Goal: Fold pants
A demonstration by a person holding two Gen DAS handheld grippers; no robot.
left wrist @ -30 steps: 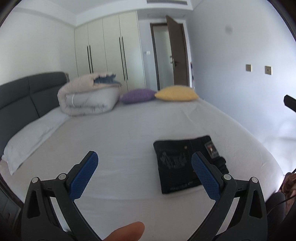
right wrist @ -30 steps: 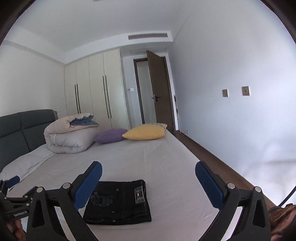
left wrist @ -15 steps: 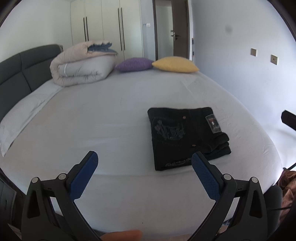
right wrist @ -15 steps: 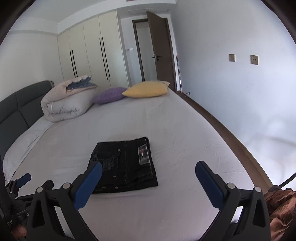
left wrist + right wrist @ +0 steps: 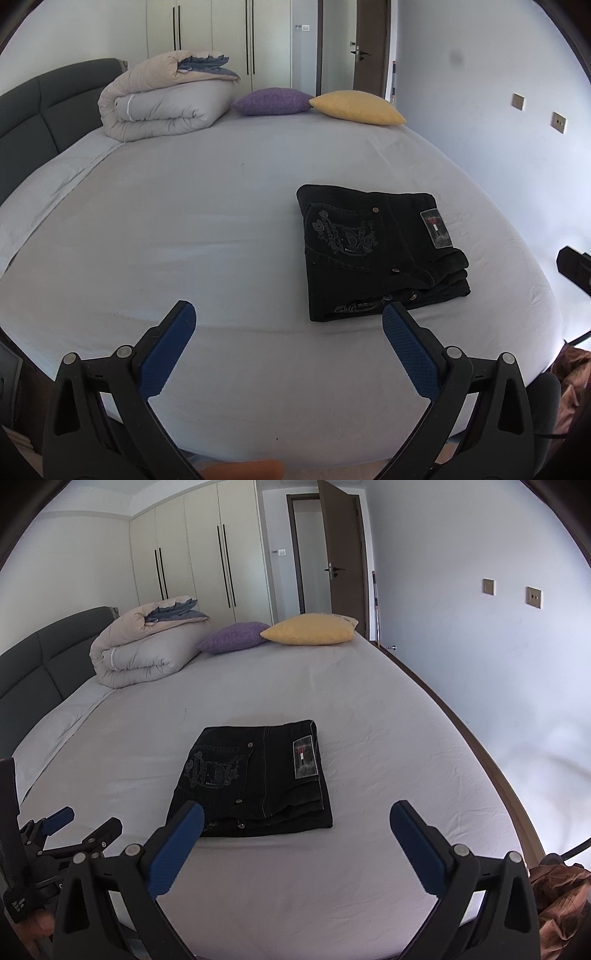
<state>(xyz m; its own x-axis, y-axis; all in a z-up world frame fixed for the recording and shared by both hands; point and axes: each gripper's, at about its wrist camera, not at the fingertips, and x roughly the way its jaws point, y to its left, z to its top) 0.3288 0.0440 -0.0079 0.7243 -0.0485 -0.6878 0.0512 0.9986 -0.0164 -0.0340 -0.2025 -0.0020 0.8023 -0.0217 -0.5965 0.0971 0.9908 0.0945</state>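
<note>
The black jeans (image 5: 376,254) lay folded into a compact rectangle on the bed (image 5: 207,206), back pocket embroidery and a waistband patch facing up (layered edges stacked at the near right corner). The left gripper (image 5: 288,332) and right gripper (image 5: 295,825) hovered above the sheet, jaws wide, holding nothing

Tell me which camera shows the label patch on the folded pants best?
The right wrist view: the patch sits near the picture's centre on the pants, facing the camera. The left wrist view shows it too, but off to the right and slanted.
</note>
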